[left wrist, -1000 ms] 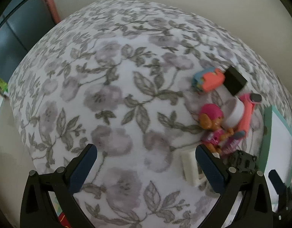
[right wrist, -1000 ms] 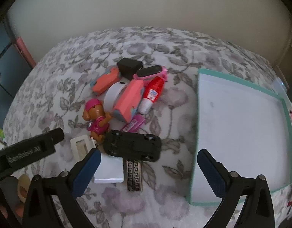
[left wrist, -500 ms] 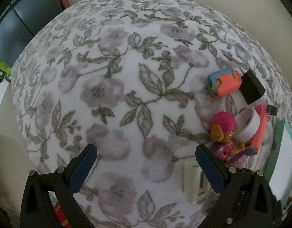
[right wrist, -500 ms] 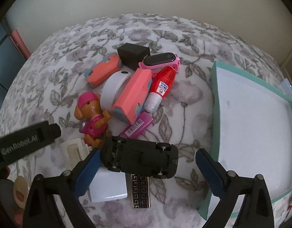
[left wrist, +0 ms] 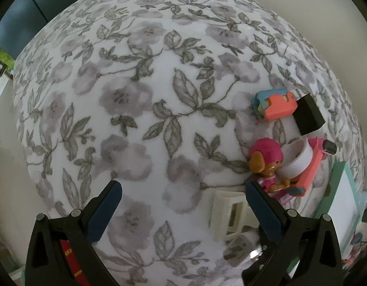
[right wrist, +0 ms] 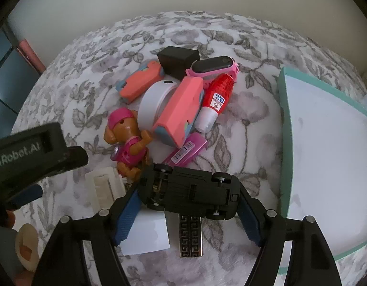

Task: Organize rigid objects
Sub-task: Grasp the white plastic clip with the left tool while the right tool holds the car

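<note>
A black toy car (right wrist: 190,190) lies underside up on the floral cloth, in front of a pile of toys. My right gripper (right wrist: 189,191) straddles it lengthwise; its jaws are closing and the blue pads (right wrist: 128,209) touch the car's two ends. A teal-rimmed white tray (right wrist: 285,119) sits to the right with nothing in it. My left gripper (left wrist: 183,205) hangs open over bare cloth, left of the pile, with nothing between its fingers. A cream plastic piece (left wrist: 231,214) lies by its right finger.
The pile holds a puppy figure (right wrist: 126,140), a white tape roll (right wrist: 152,104), a coral box (right wrist: 181,109), a red bottle (right wrist: 217,97), a pink watch (right wrist: 214,65) and a black cube (right wrist: 176,60). A white card (right wrist: 147,236) and a patterned bar (right wrist: 190,236) lie under the car.
My right gripper came down over the black car and its jaws narrowed onto the car's ends. The left gripper's view rolled slightly; it stays open.
</note>
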A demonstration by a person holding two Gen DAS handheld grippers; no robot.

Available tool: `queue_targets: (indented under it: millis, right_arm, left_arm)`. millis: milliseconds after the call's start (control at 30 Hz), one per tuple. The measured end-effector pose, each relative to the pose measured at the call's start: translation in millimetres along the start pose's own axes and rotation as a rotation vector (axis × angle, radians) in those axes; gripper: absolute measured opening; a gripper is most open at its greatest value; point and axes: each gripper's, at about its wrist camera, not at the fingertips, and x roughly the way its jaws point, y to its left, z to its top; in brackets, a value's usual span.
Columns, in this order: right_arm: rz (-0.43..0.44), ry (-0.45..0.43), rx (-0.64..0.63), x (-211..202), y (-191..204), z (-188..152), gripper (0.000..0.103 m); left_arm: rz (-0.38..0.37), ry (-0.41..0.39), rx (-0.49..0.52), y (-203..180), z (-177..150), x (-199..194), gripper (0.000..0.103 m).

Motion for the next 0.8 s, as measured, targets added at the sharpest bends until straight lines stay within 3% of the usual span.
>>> queue_targets:
  millis: [200, 500, 800]
  right_arm:
    - [0.026, 0.004, 0.039, -2, -9, -2, 0.078]
    - [0.053, -0.006, 0.100, -10, -25, -2, 0.078]
    - [0.053, -0.040, 0.150, -30, -41, -4, 0.078]
  left_arm:
    - [-0.045, -0.015, 0.000, -8, -8, -2, 0.103]
    - [-0.127, 0.048, 0.085, -17, -14, 6, 0.103]
    - [-0.093, 0.073, 0.141, -34, -10, 27, 0.103]
